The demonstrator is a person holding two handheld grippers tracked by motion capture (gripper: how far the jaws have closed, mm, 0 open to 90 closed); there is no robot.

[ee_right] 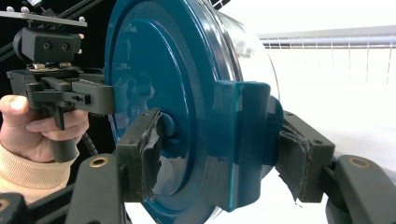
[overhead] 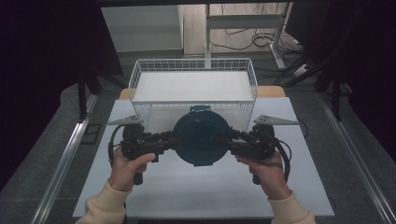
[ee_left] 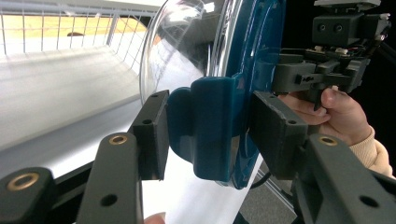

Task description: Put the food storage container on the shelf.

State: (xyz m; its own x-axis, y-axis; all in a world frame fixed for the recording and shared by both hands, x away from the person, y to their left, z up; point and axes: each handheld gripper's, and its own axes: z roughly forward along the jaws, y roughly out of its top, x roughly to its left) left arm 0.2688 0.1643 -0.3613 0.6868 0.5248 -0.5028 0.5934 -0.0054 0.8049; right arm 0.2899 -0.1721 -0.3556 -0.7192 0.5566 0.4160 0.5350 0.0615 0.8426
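The person's two hands come nearest in the high view, cream sleeves at the bottom edge, the left hand (overhead: 125, 164) and the right hand (overhead: 267, 169) each wrapped around a black gripper handle.

Beneath them lies the pale table (overhead: 196, 186), and beyond the grippers stands a white wire basket (overhead: 140, 74), its near wall just behind the thing that the grippers carry.

That thing is a round container with a dark teal lid (overhead: 201, 135), held between the two grippers above the table. The lid faces up toward the high camera; in the left gripper view the clear bowl (ee_left: 173, 42) bulges from the lid (ee_left: 252, 56) toward the basket (ee_left: 56, 28) side.

The left gripper (overhead: 173, 140) comes at the container from its left side. In the left gripper view its two black jaws stand one on each side of a teal latch tab (ee_left: 210, 126) on the lid's rim, the pads (ee_left: 152, 130) pressed to the tab, so it grips the container by that tab.

The right gripper (overhead: 224, 140) meets the opposite side. In the right gripper view its taped pads (ee_right: 144, 154) clamp the matching latch tab (ee_right: 243, 140) and the rim of the lid (ee_right: 154, 60), jaws closed hard on the container.

Each gripper view also shows the other gripper, held by a hand, beyond the lid: the right gripper (ee_left: 285, 77) in one, the left gripper (ee_right: 109, 98) in the other.
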